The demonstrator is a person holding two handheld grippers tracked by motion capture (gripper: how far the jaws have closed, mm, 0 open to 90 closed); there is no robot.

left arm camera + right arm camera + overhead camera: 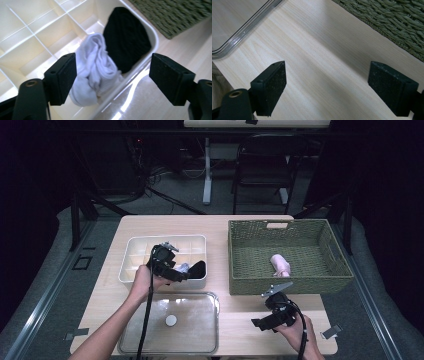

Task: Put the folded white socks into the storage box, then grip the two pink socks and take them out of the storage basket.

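A cream divided box [150, 242] stands on the left half of the table. In its near right compartments lie a rolled white sock [96, 67] and a black sock [126, 42], side by side. My left gripper [112, 67] hovers over that corner [184, 272], jaws wide apart. The white sock [183, 268] lies beyond the left pad, not pressed. A pink sock [280, 264] rests inside the woven basket [250, 282] on the right. My right gripper [260, 324] sits low over bare wood in front of the basket, open [327, 77] with nothing between its pads.
A clear shallow tray [200, 330] lies at the front left with a small white disc [171, 320] on it; its rim [244, 30] is left of my right gripper. The basket's wall [387, 20] is close ahead. A chair [265, 165] stands beyond the table.
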